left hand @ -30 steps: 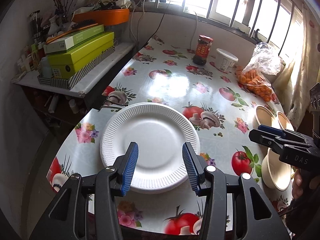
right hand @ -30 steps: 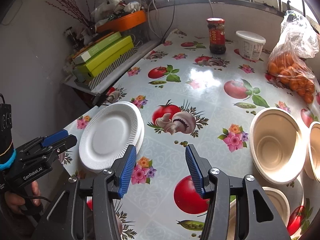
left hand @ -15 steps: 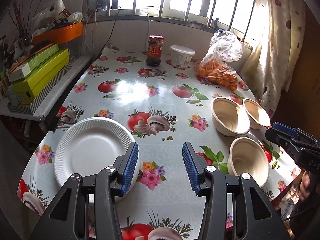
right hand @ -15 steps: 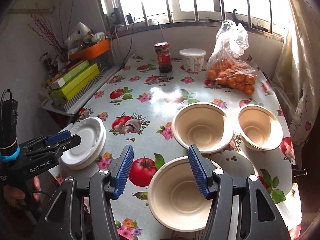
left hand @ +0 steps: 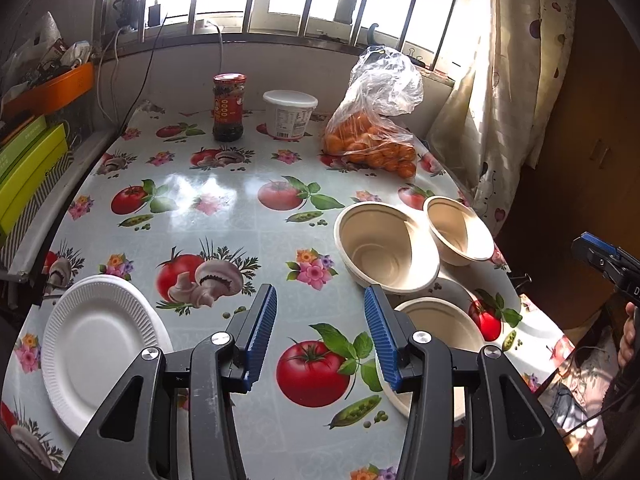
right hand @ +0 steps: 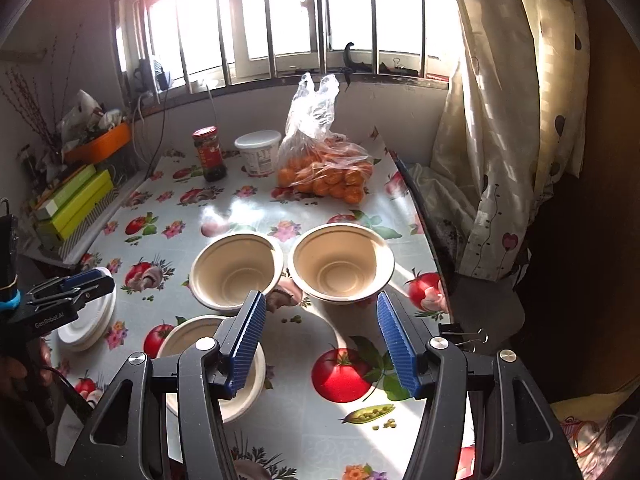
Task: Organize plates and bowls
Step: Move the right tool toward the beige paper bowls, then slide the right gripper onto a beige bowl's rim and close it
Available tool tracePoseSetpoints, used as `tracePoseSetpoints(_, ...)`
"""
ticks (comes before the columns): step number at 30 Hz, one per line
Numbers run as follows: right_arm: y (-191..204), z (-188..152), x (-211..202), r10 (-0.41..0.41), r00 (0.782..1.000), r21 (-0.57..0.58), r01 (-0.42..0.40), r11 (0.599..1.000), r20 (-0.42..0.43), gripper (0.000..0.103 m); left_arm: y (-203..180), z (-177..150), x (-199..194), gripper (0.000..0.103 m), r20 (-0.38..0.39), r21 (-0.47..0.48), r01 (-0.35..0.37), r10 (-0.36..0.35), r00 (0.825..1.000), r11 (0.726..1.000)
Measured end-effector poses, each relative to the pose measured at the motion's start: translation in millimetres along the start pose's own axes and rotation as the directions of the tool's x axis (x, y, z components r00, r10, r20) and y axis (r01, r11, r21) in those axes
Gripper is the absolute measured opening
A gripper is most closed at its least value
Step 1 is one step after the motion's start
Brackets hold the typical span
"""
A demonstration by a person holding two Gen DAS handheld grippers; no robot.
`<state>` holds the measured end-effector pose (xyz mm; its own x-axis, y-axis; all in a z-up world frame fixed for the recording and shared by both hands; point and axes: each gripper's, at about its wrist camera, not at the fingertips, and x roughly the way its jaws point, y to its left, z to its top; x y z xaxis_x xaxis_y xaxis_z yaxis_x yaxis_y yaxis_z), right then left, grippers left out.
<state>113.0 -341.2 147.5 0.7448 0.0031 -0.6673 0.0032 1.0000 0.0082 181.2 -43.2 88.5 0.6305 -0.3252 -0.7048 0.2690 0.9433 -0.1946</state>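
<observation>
A: Claws?

B: Both empty. Left claw [left hand: 318, 334] had its jaws spread wide, hovering over the table [left hand: 224, 208] near the front edge, nothing between the blue pads [left hand: 262, 330]. Right claw [right hand: 320, 344] was also gaping, over the near right part of the table.

A: Where were the dishes?

B: White paper plates [left hand: 94, 354] sat stacked at 8 o'clock in the left view, near the table's front-left corner. Three beige paper bowls were loose on the right half: big bowl [left hand: 386, 254] at 2 o'clock of the left claw, second bowl [left hand: 460, 230] just beside it at 3 o'clock of that one, rims looked close to touching. Third bowl [left hand: 434, 334] was nearest, partly hidden behind the left claw's right finger.

A: Why hover there?

B: My guess: plates looked already stacked, bowls still unnested. Right claw faced the bowl pair, probably lining up for a rim pinch.

A: Clutter?

B: Sauce jar [left hand: 229, 107], white tub [left hand: 290, 114], bag of oranges [left hand: 374, 140] sat at 12, well apart from the bowls.
</observation>
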Motion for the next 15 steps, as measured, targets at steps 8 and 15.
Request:
tracePoseSetpoints(8, -22.9, -15.2, 48.5, 0.049, 0.999, 0.003, -0.049, 0.999, -0.01, 0.058, -4.1, 11.4, 40.4, 0.047, -0.03, -0.002, 0.01, -0.01, 0.999, 1.0)
tracePoseSetpoints(15, -4.3, -17.7, 106.4, 0.224, 0.971, 0.051, -0.221, 0.974, -0.084, 0.052, -2.6, 22.6, 73.7, 0.047, -0.063, -0.001, 0.005, -0.005, 0.998, 1.0)
